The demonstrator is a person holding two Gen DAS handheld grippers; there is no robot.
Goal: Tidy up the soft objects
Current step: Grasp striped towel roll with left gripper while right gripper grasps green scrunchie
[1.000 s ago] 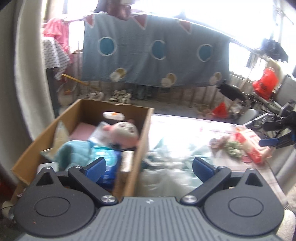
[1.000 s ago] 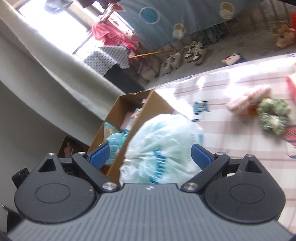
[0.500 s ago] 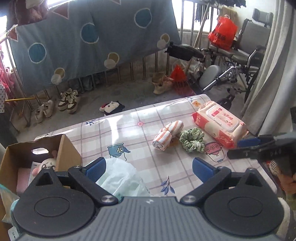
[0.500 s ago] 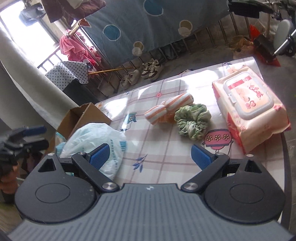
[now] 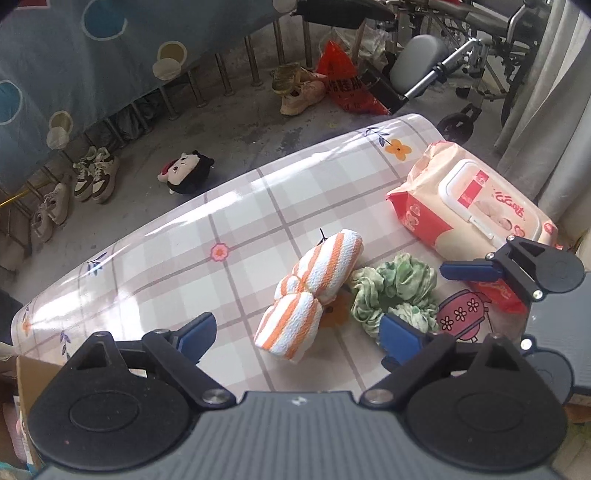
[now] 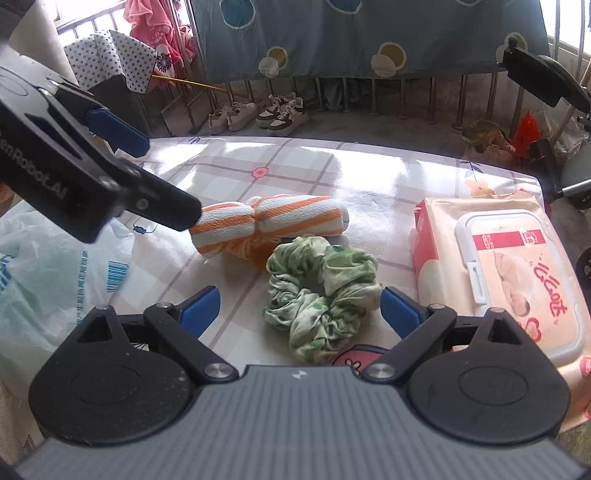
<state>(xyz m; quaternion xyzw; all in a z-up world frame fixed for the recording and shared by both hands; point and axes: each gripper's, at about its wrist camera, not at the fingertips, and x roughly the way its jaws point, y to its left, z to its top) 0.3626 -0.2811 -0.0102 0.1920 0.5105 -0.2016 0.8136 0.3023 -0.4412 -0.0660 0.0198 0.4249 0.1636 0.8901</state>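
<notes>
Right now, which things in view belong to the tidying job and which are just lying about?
Job:
- striped towel roll
- green scrunchie
- wipes pack
- plastic bag
- cardboard box

Lying about:
- plush toy on the floor
- shoes
- hanging blanket
- wheelchair

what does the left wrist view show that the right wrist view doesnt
Only the left wrist view shows the plush toy on the floor and the cardboard box corner. Only the right wrist view shows the plastic bag on the table's left. Both show the striped towel, green scrunchie, wipes pack, and both open grippers: left gripper, right gripper.
</notes>
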